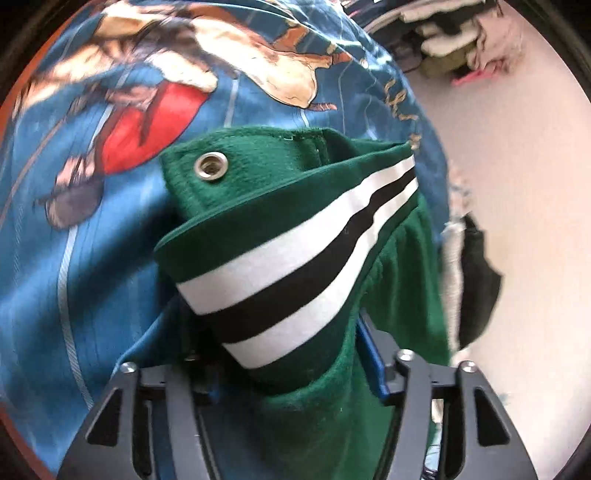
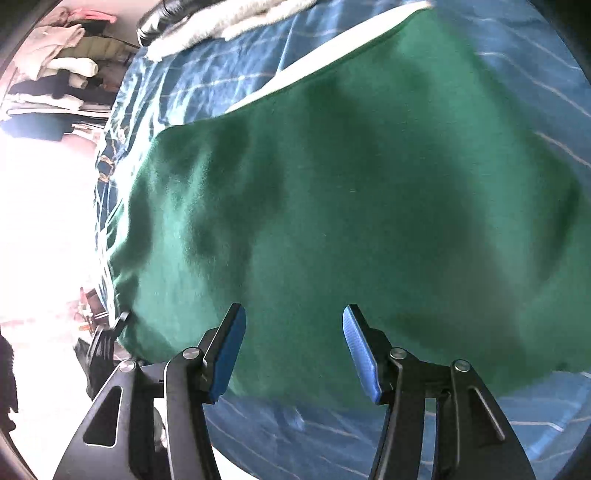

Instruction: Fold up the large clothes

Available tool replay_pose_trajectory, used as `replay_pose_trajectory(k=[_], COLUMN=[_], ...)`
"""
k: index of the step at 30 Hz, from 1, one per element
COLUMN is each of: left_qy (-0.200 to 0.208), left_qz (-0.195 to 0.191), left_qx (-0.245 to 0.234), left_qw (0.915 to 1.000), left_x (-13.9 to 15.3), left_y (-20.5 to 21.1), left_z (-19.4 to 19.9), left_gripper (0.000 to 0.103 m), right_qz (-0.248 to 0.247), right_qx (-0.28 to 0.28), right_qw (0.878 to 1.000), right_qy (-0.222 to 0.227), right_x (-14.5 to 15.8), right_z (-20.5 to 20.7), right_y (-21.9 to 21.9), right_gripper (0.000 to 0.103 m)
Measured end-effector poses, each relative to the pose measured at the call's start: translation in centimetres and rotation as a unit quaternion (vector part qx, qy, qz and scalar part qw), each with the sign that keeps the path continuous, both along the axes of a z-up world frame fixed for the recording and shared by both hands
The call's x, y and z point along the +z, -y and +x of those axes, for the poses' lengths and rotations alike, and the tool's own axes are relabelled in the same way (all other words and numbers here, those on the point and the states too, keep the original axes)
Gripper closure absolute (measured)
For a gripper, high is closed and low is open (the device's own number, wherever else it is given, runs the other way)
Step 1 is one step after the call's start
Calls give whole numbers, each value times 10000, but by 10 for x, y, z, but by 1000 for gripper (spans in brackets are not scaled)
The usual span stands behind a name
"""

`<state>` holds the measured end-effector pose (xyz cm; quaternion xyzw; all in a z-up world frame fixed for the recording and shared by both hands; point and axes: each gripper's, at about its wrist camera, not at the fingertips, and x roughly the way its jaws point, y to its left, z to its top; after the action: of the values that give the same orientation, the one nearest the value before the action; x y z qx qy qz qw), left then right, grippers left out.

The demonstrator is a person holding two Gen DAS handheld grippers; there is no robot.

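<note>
So, a green garment (image 2: pixel 369 206) is seen spread over a bed covered by a blue printed bedspread (image 1: pixel 55 258), and both grippers are up close to it.

From the left wrist view, a striped cuff or hem (image 1: pixel 295 258) of the green piece, with white and black bands, is bunched up right between the fingers of the left gripper (image 1: pixel 291 373). A metal snap (image 1: pixel 211 167) is visible on a green flap just beyond the stripes. The fabric fills the gap and hides most of the blue pads (image 1: pixel 373 354), so it looks like the cloth is being pinched there, though the actual contact points are covered by the folds. Off to the right, pale floor (image 1: pixel 535 221) is seen, and a pile of clothes (image 1: pixel 461 40) is stacked at the far right.

From the right wrist view, the right gripper (image 2: pixel 293 350) is held over the near edge of the green fabric with its fingers spread apart, and nothing is caught between the blue pads (image 2: pixel 231 354). The green cloth is laid flat-ish with soft wrinkles, and a white band (image 2: pixel 332 62) is seen along its far edge. More blue bedspread is visible beyond and below it. A dark item with white fuzzy trim (image 2: pixel 221 22) is lying at the far end of the bed, and shelves of folded clothes (image 2: pixel 55 74) are seen at the far left, next to a very washed-out bright area.
</note>
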<state>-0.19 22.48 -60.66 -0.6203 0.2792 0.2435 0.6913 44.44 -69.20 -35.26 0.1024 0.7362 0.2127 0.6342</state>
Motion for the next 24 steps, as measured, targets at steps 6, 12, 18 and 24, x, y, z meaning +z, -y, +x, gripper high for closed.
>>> replay_pose_trajectory(k=[6, 12, 18, 24], left_qy=[-444, -1599, -1196, -691], left_qz=[211, 1610, 2231, 3165], left_qx=[317, 117, -129, -865], left_qw=[9983, 9738, 9673, 9421], left_x=[-3, 38, 90, 166], left_y=[-9, 2, 4, 37], left_z=[27, 85, 98, 126], left_gripper=[41, 76, 80, 81], right_qz=[-142, -284, -1098, -163], right_qx=[201, 379, 590, -95], right_qw=[9997, 9987, 9921, 9997], right_qy=[-54, 188, 155, -180], right_x=[-18, -17, -50, -4], right_z=[3, 14, 27, 31], right_y=[-15, -41, -79, -32], right_gripper=[46, 46, 55, 55])
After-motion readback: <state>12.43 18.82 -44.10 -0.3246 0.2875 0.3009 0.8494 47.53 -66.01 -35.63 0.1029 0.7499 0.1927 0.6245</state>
